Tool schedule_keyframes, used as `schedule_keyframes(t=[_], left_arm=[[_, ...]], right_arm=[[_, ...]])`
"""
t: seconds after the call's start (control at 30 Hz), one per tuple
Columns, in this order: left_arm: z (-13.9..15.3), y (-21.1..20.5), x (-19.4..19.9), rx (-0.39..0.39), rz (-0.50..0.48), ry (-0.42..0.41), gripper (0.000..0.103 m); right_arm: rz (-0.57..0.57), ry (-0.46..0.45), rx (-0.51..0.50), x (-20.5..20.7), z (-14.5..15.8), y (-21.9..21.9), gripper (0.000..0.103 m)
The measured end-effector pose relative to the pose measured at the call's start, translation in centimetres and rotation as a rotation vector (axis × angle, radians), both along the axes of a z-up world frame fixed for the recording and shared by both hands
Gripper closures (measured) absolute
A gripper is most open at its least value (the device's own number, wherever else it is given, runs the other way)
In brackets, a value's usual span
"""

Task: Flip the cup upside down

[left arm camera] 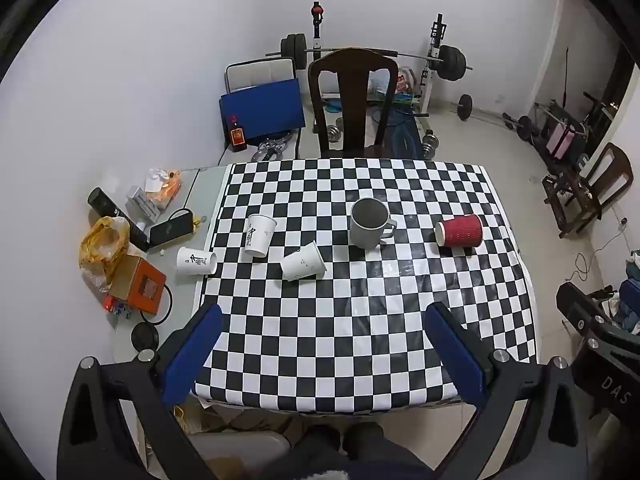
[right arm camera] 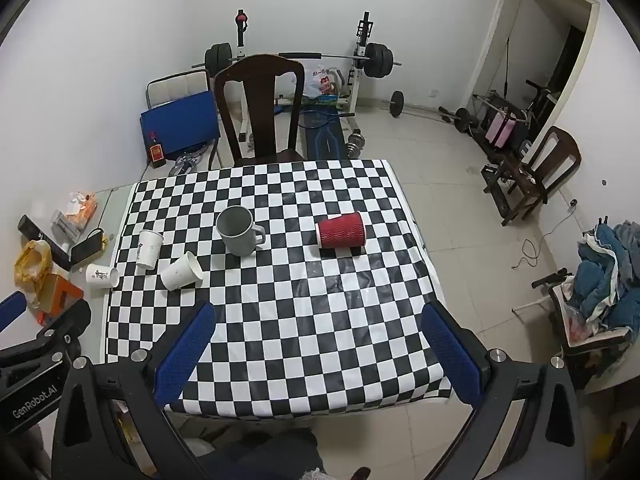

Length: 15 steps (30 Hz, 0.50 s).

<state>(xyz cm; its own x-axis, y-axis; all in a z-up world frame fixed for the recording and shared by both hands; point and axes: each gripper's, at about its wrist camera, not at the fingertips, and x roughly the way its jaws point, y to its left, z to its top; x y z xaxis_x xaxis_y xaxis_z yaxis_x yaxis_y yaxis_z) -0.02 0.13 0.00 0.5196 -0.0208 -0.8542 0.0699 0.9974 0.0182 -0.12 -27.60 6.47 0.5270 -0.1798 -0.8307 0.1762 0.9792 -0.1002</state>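
Both claws, left (left arm camera: 322,316) and right (right arm camera: 318,314), released, empty, low in frame. Grey ceramic mug (right arm camera: 237,236) upright mid-counter (right arm camera: 320,340), centre frame, roughly equidistant ahead; handle facing right claw.

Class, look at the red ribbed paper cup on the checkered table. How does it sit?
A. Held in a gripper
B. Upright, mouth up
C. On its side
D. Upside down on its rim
C: the red ribbed cup lies on its side on the checkered table, apart from the upright grey mug; both grippers are open and hold nothing.
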Motion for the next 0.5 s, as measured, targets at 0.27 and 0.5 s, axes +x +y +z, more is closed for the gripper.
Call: schedule_keyframes(t=[0.27,0.5], left_arm=[[0.0,0.0,0.0,0.002,-0.006,-0.005,0.0],[0.9,-0.9,0.7,-0.002,-0.008,-0.007,0.0]], right_arm=[[0.0,0.007,0.018,-0.1,0.4,-0.2,0.0],[0.001,-0.007,-0.003,-0.5,0.5,-0.2,0.0]])
